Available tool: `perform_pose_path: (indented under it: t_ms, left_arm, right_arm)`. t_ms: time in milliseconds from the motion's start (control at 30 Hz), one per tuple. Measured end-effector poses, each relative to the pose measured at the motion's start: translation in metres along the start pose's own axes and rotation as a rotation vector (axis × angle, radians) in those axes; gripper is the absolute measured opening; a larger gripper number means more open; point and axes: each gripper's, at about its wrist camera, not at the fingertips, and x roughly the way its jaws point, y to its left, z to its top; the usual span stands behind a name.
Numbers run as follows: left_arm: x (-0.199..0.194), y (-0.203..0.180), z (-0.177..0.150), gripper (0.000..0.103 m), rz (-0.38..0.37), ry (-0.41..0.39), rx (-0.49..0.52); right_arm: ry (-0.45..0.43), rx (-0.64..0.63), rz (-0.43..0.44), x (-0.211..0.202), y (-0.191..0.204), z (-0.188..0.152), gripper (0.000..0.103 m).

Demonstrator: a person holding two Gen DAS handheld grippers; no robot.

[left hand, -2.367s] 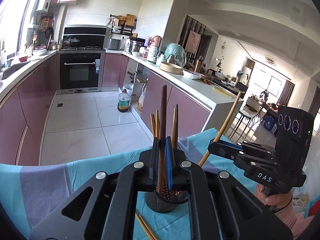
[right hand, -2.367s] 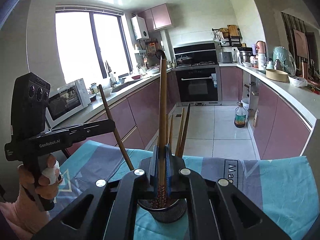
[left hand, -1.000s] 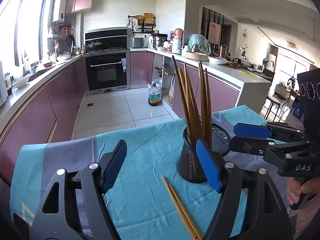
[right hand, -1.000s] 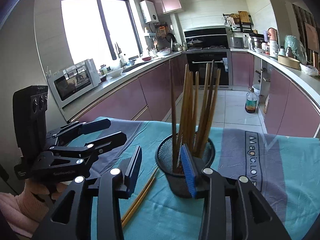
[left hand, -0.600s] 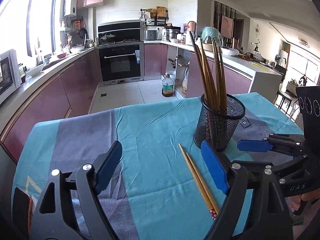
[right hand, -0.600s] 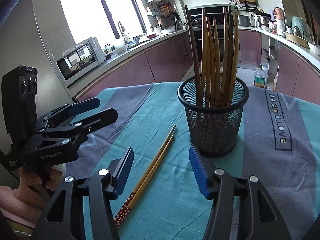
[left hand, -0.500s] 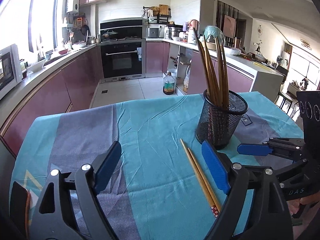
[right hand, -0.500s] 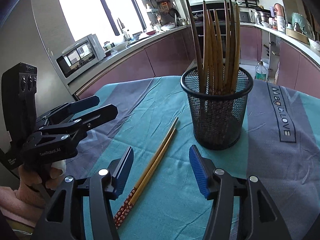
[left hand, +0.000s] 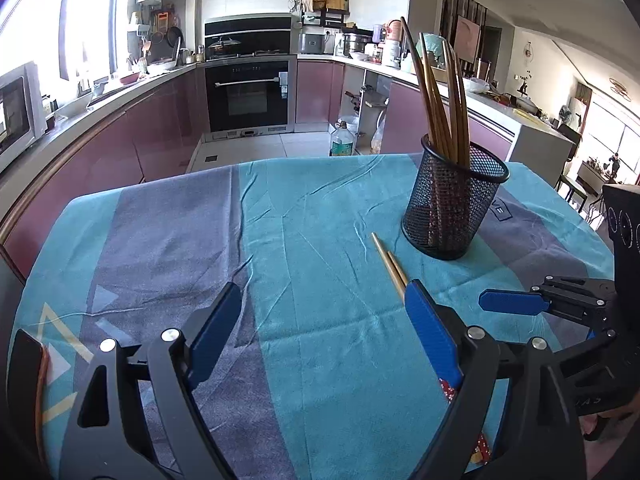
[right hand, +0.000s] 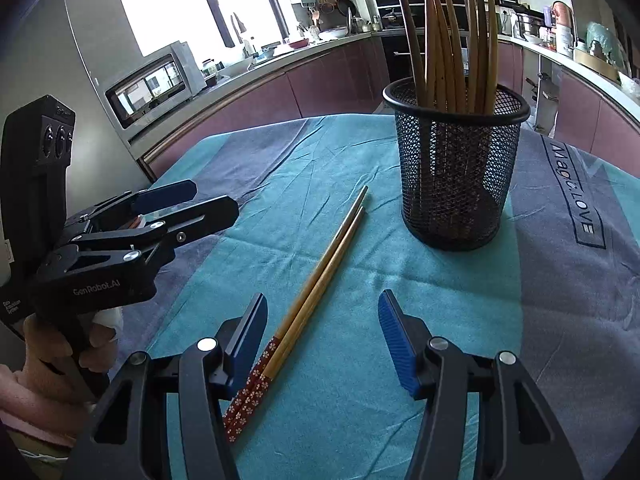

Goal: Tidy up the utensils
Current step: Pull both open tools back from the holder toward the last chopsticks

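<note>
Right wrist view: my right gripper (right hand: 322, 328) hangs low over the teal and grey tablecloth (right hand: 560, 280), its blue pads spread wide and holding nothing. Two loose chopsticks (right hand: 320, 280) lie side by side on the cloth, touching along their length; their red flowered ends rest just beside my left-hand pad (right hand: 246, 334), and their plain tips point toward the black mesh holder (right hand: 454, 176). That holder stands upright on the cloth, near the tips but apart from them, and carries a bundle of brown chopsticks (right hand: 452, 40) standing tips up. My left gripper (right hand: 176, 208) appears at the left edge, held in a hand (right hand: 60, 356), fingers parted and empty.

Left wrist view: my left gripper (left hand: 316, 328) is likewise spread over the cloth (left hand: 160, 232) with nothing between its pads. The loose pair (left hand: 390, 268) runs under my right-hand pad (left hand: 430, 328); the holder (left hand: 454, 204) stands beyond it. The right gripper (left hand: 516, 302) enters from the right.
</note>
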Motion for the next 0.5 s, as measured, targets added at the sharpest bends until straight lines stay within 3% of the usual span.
perform_pose_path:
  t_ms: [500]
  left_arm:
    - [0.034, -0.035, -0.018, 0.083, -0.055, 0.133, 0.120]
  right_arm:
    - [-0.026, 0.082, -0.037, -0.015, -0.029, -0.009, 0.055]
